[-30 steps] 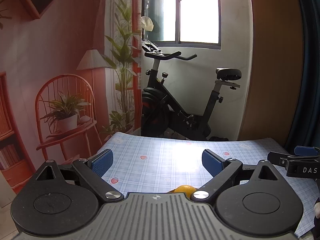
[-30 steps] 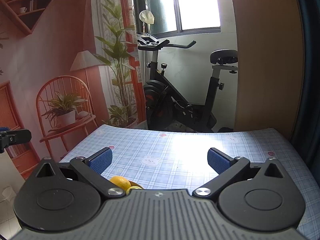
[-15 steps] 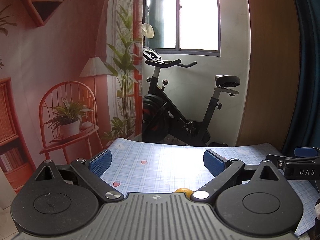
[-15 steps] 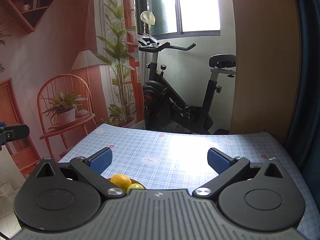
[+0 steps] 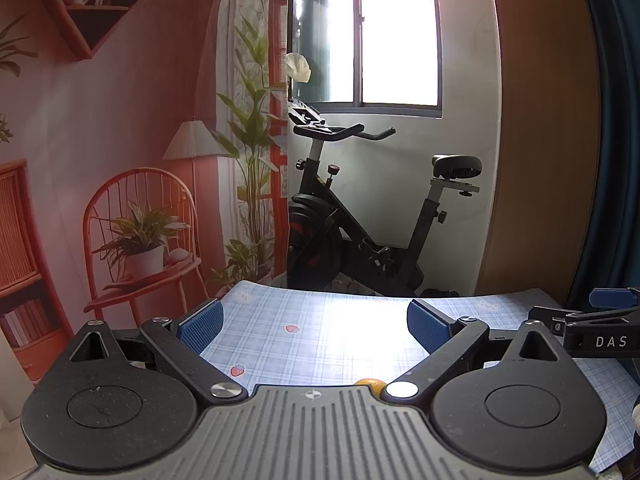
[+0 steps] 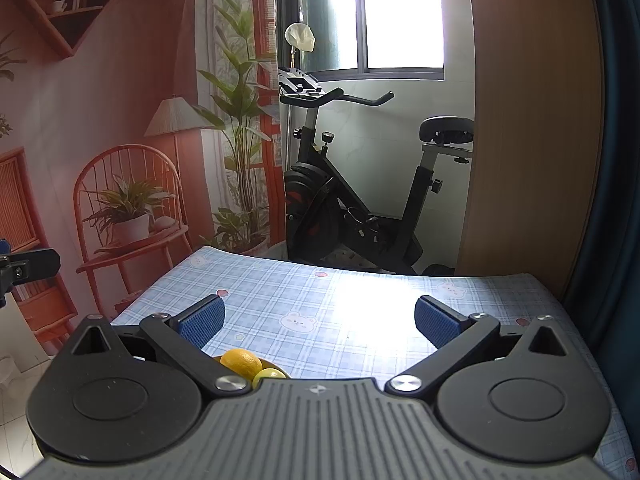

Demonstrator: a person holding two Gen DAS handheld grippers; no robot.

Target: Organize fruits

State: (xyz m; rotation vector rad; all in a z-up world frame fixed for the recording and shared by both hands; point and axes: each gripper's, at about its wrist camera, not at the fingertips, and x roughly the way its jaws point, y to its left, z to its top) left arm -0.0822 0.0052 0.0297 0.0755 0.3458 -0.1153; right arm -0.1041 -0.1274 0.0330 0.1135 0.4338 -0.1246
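Both wrist views have tilted up since earlier, fruit sinking low: orange (image 6: 241, 362) and yellow-green fruit (image 6: 269, 374) sit on tabletop (image 6: 360, 300) below-left of right gripper (image 6: 318, 318), nearer than left gripper (image 5: 314, 322); both jaws apart, empty.

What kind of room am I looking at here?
Probably a room in a home, partly dressed as a set: an exercise bike under a window, a checked tablecloth, and a printed living-room backdrop.
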